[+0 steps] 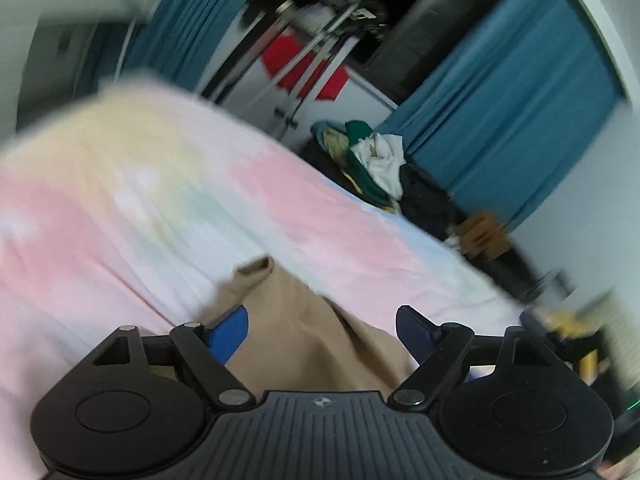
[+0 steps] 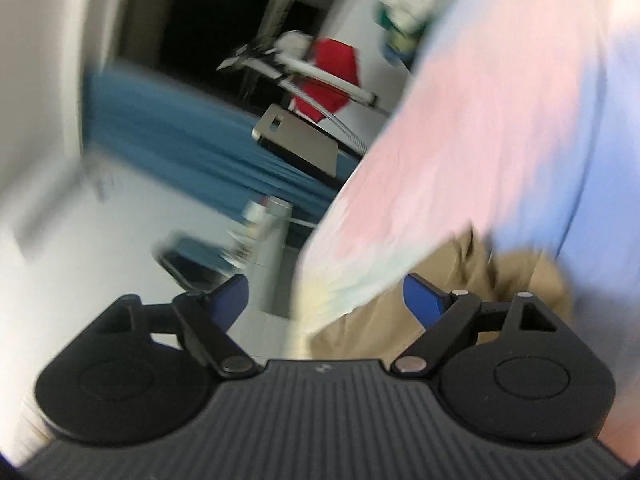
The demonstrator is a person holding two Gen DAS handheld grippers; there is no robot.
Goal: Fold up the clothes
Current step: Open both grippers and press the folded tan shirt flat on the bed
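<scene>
Step in hand: you appear to be between grips on the fold. Both claws stand open over the tan garment (image 1: pixel 304 332), which lies on the pastel bedspread (image 1: pixel 160 184), so I judge one fold has just been laid down or the next hold is being lined up.

Left gripper (image 1: pixel 320 332): your jaws are spread wide and grip nothing. The tan cloth lies between and below the blue fingers (image 1: pixel 230 332), and I see no pad pressing on it.

Right gripper (image 2: pixel 326 300): also wide open and empty. The bedspread edge and a bunched part of the tan garment (image 2: pixel 516 280) sit just ahead of its right finger; the picture is too blurred to tell whether anything touches.

Garment position: it rests near the bedspread's near edge, with one pointed corner reaching toward the middle of the bed. It looks rumpled rather than flat.

Other clothes: a pile of clothes (image 1: pixel 372 160), green, white and dark, waits at the far edge of the bed, well apart from your working spot.

Next move: pick two matching points on the tan garment, an edge or corners, bring each claw onto a single layer and close squarely before lifting.

Watch for: pinching the bedspread together with the garment, since the two lie flush.
</scene>
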